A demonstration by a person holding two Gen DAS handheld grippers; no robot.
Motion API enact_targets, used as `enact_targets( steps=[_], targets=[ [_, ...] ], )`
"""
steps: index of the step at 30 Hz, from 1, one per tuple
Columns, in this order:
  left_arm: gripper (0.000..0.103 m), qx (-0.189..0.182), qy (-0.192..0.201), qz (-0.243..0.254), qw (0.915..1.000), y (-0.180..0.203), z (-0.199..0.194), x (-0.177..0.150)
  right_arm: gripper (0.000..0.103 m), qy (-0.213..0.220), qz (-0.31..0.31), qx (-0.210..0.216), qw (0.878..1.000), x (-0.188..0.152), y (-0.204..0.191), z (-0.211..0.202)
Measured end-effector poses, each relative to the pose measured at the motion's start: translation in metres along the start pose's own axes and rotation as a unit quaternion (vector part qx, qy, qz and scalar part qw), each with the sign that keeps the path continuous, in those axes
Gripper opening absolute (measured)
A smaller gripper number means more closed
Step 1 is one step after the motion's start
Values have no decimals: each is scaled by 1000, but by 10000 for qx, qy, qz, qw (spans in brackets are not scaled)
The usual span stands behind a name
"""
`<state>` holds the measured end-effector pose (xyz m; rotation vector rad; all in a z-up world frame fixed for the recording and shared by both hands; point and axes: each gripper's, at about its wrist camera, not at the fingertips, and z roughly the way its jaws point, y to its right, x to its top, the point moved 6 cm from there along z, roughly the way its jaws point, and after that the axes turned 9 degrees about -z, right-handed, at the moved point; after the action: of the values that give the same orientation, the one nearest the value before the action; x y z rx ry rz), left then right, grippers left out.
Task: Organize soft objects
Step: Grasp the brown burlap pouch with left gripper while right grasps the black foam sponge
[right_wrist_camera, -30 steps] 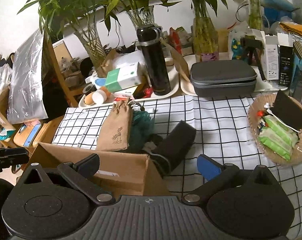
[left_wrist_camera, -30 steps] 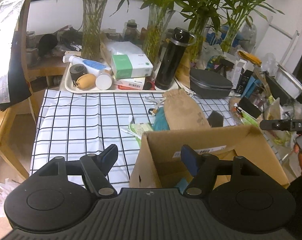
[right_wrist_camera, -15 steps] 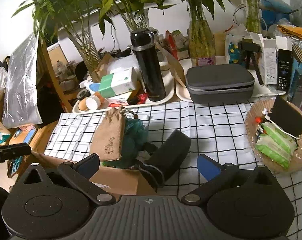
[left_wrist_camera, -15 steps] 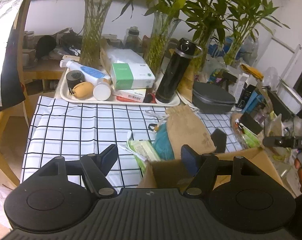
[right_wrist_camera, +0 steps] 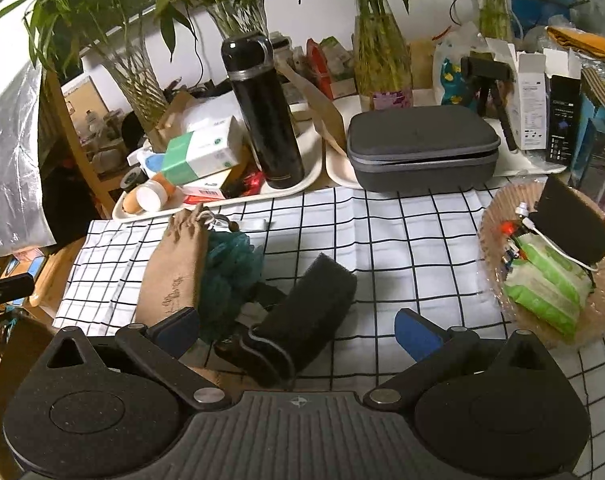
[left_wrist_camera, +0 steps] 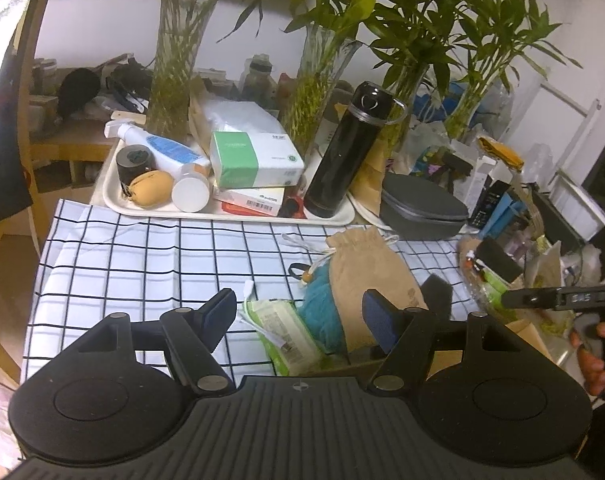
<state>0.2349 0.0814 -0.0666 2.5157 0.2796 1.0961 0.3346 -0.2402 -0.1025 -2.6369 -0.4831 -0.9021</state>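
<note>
On the checked cloth lie a tan drawstring pouch [left_wrist_camera: 366, 276] [right_wrist_camera: 174, 268], a teal mesh puff [left_wrist_camera: 322, 308] [right_wrist_camera: 226, 268], a green wipes pack [left_wrist_camera: 286, 336] and a dark foam roll [right_wrist_camera: 306, 320] [left_wrist_camera: 436, 294]. My left gripper [left_wrist_camera: 302, 312] is open and empty, hovering just in front of the wipes pack and puff. My right gripper [right_wrist_camera: 298, 332] is open and empty, with the dark foam roll lying between its fingers' line of sight. The cardboard box edge [left_wrist_camera: 530, 328] shows only at the near right.
A white tray [left_wrist_camera: 114, 204] with bottles, boxes and a black flask [left_wrist_camera: 346, 152] stands at the back. A grey zip case [right_wrist_camera: 422, 148] sits behind the cloth. A woven basket [right_wrist_camera: 490, 216] with wipes and a black pad is at the right. Plant vases line the wall.
Both grippers have moved back and up from the cardboard box, which has dropped almost out of view. The soft items on the cloth now show fully. Both stay open.
</note>
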Motion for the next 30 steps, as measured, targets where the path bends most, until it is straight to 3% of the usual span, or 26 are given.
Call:
enact_targets(
  steps=[8, 17, 20, 22, 23, 30],
  targets=[
    [69, -73, -129, -198, 9997, 2, 5, 10, 92, -375, 309, 288, 9984, 7, 11, 36],
    [69, 25, -320, -254, 9992, 12, 10, 26, 80, -1256, 722, 685, 9871, 5, 14, 102],
    [69, 27, -373, -170, 9992, 22, 13, 31, 78, -1456, 606, 544, 9860, 6, 13, 118],
    [69, 24, -445, -134, 9989, 28, 16, 34, 65, -1607, 475, 410, 9850, 6, 11, 125],
    [69, 26, -497, -127, 9987, 31, 19, 35, 64, -1651, 437, 381, 9846, 6, 11, 127],
    [69, 163, -820, -86, 9965, 48, 37, 42, 59, -1394, 131, -38, 9901, 21, 18, 111]
  ],
)
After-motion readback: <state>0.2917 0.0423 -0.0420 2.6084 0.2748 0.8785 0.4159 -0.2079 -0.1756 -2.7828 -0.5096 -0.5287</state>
